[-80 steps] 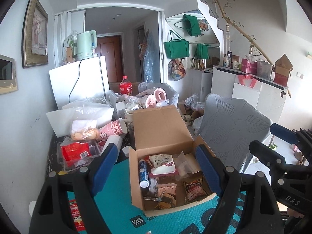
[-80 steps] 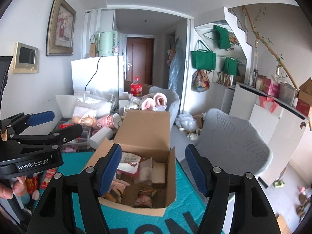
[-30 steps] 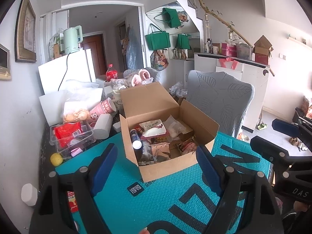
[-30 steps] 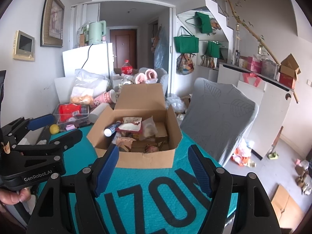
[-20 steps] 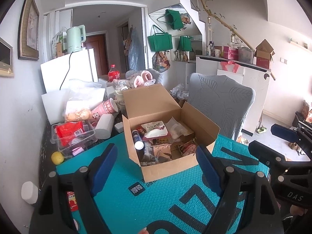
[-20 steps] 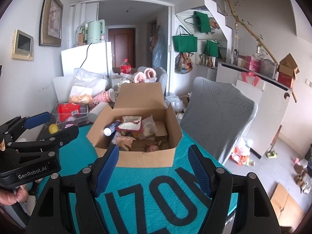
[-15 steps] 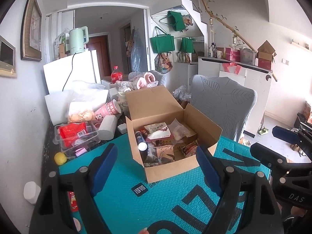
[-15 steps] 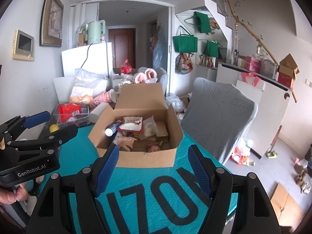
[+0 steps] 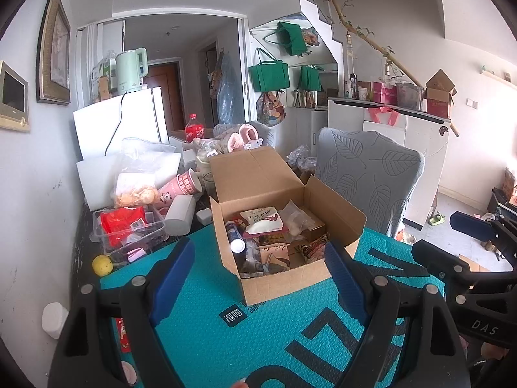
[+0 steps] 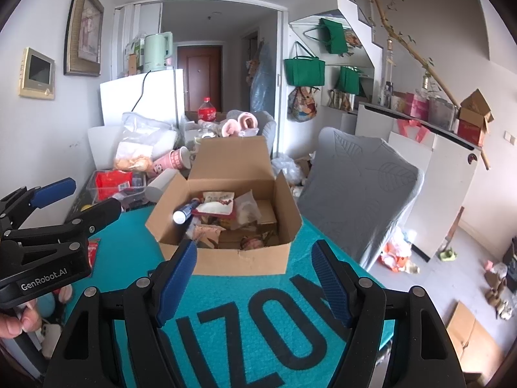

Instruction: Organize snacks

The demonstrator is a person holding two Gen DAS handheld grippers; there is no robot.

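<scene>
The open cardboard box (image 10: 226,223) of snacks sits straight ahead of my right gripper (image 10: 255,276), nearer it than my left gripper (image 9: 260,274), both with jaws apart and empty.

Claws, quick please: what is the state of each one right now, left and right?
Left claw: open, holding nothing.
Right claw: open, holding nothing.

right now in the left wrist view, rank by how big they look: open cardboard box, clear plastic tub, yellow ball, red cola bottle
Largest to smallest as they appear:
1. open cardboard box
2. clear plastic tub
3. red cola bottle
4. yellow ball

The bottle stands much farther back, so its real size is likely greater than it looks.
</scene>
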